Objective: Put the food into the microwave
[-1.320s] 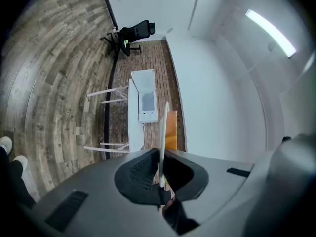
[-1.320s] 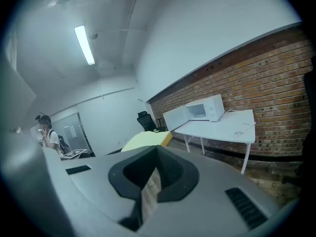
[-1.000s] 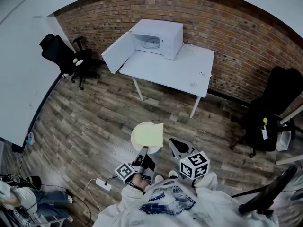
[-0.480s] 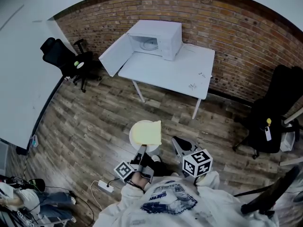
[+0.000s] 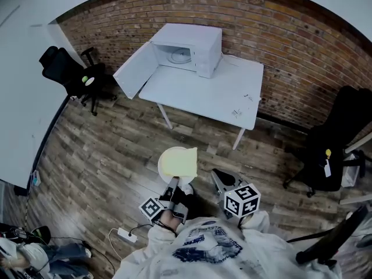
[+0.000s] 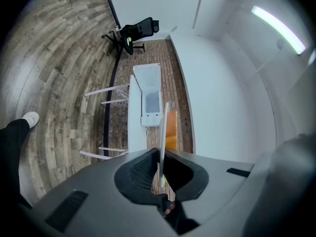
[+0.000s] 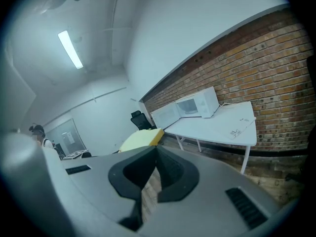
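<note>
White worktop (image 5: pixel 215 92) at 12 o'clock against brick wall (image 5: pixel 290 45), microwave (image 5: pixel 192 45) door open; wood floor (image 5: pixel 104 150). Left tool (image 5: pixel 174 185) clamps plate (image 5: pixel 162 163) rim; right tool (image 5: pixel 218 176) closed, empty.

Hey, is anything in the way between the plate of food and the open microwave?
Nothing visible. Only bare floor lies between the plate in the left gripper and the table; the microwave has its door swung open.

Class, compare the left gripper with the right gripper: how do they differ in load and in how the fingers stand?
The left gripper has fingers shut on the rim of the white plate bearing the yellow food; the right gripper has fingers together on nothing. The left gripper touches the plate; the right gripper is beside it, apart. Both point roughly toward the open microwave.
</note>
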